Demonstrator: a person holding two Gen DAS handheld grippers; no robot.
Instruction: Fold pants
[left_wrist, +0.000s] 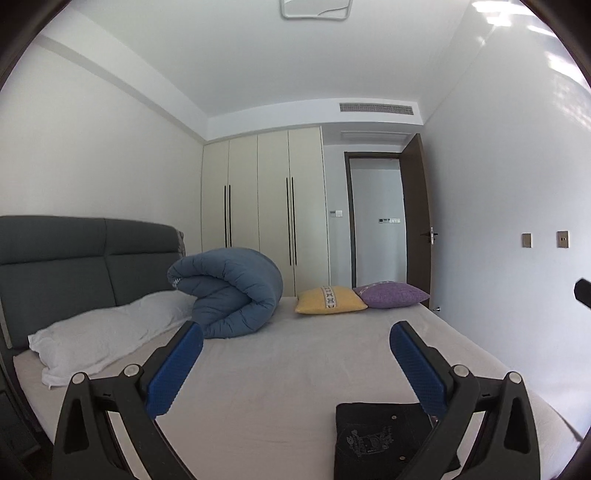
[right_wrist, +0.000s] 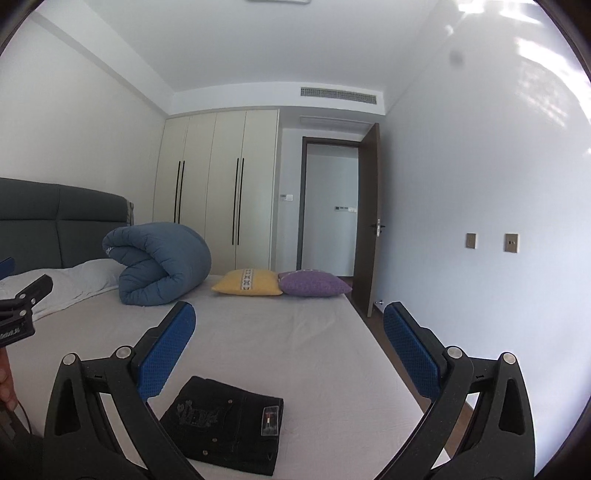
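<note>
Black pants (right_wrist: 225, 424) lie folded into a compact rectangle on the grey bed sheet (right_wrist: 277, 339), with embroidery and a small label on top. They also show in the left wrist view (left_wrist: 380, 439), low and right of centre. My left gripper (left_wrist: 295, 332) is open and empty, raised above the bed to the left of the pants. My right gripper (right_wrist: 290, 314) is open and empty, raised above and just behind the pants. Part of the left gripper (right_wrist: 26, 295) shows at the left edge of the right wrist view.
A rolled blue duvet (right_wrist: 162, 264) and a white pillow (left_wrist: 107, 332) lie near the grey headboard (left_wrist: 85, 258). A yellow cushion (right_wrist: 247, 282) and a purple cushion (right_wrist: 314, 284) sit at the far edge. The bed's right edge drops to the floor by the wall. A wardrobe and an open door stand behind.
</note>
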